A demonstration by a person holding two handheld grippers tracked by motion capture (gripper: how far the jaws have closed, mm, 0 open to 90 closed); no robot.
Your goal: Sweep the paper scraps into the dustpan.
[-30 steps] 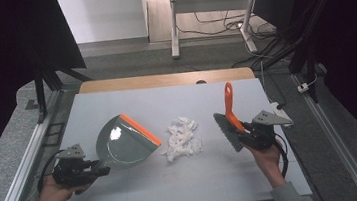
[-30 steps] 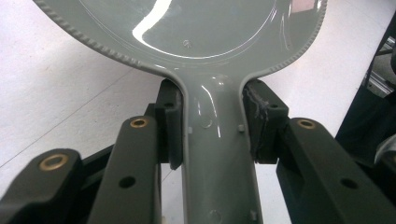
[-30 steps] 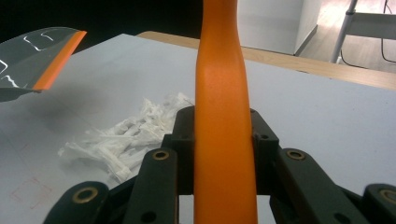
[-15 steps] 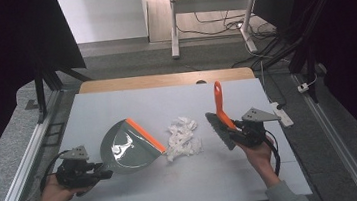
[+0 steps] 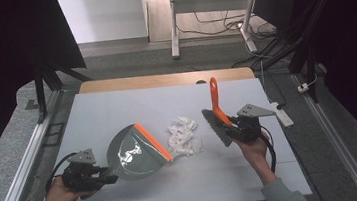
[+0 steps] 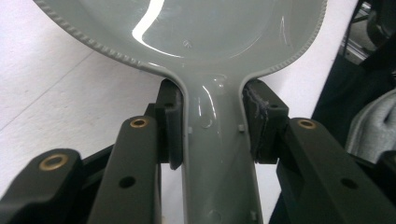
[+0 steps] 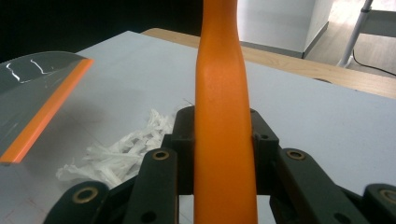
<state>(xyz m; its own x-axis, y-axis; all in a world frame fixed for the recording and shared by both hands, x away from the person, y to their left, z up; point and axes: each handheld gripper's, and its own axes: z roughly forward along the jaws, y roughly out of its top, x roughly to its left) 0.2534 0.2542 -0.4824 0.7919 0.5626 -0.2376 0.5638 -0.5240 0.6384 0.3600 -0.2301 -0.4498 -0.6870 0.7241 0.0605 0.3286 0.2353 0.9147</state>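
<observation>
A person is standing at the near edge of the table (image 5: 117,107), working a gripper in each hand. The left gripper (image 5: 105,174) is sitting near the near-left corner, its jaws clamping both sides of the grey handle of a dustpan (image 5: 134,153). In the left gripper view the 2 black pads (image 6: 169,122) are pressing flat against that handle on either side, with the dustpan (image 6: 187,28) spreading out above them.

The dustpan is lying left of centre on the grey table top. Its orange lip (image 5: 152,142) is facing right and is running diagonally from far-left to near-right. The lip's near end is sitting just beside a small pile of white paper shreds (image 5: 183,137).

The shreds are lying at about the middle of the table, between the dustpan and the brush. I cannot tell whether the lip is touching them.

The right gripper (image 5: 233,126) is holding to the right of the pile, its jaws closing on the orange handle of a brush (image 5: 216,107). The handle is pointing up and toward the far side, while the dark bristle head (image 5: 214,126) is angling down toward the table just right of the shreds. In the right gripper view the orange handle (image 7: 224,116) is running straight up between the 2 jaws, with the shreds (image 7: 121,154) and the dustpan's orange lip (image 7: 46,116) lying to the left beyond it.
</observation>
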